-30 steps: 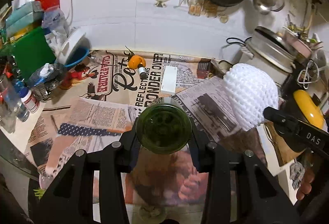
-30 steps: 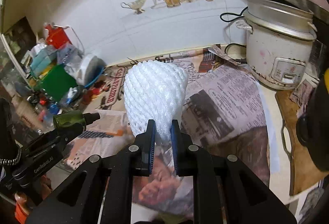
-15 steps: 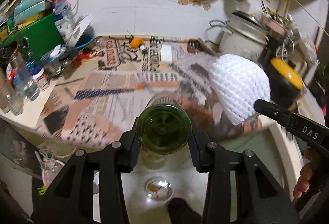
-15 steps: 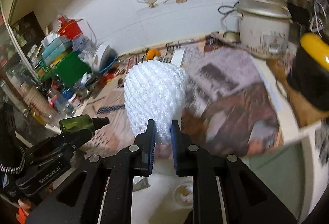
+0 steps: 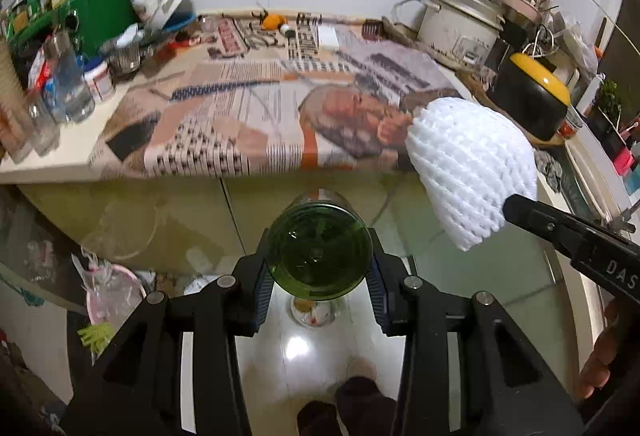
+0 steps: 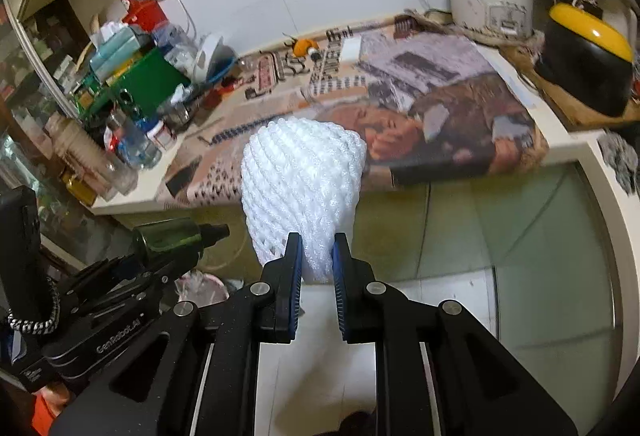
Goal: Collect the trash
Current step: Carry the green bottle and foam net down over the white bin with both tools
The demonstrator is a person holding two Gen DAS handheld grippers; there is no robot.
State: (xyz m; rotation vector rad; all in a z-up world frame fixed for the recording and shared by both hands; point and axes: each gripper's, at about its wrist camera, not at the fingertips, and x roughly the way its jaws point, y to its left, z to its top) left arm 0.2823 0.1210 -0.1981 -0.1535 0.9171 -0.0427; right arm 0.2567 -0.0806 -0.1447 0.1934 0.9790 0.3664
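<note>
Both wrist views look steeply down from off the counter's edge, sharing the newspaper-covered counter (image 5: 248, 108) (image 6: 420, 108).

A pale counter (image 5: 48, 166) runs along the tiled wall, most of its top covered by spread newspaper (image 5: 248, 116) that hangs slightly over the front edge. On the paper near the wall lie a small white box (image 5: 329, 35) and an orange object (image 5: 273, 21) (too blurred to name). At the left end crowd a green bin (image 5: 102, 14), clear bottles (image 5: 74, 92) and a white jar (image 5: 100, 78). At the right end stand a white rice cooker (image 5: 460, 26) and a black pot with a yellow lid (image 5: 534, 96). Below lies a glossy white tiled floor (image 5: 296, 352).
</note>
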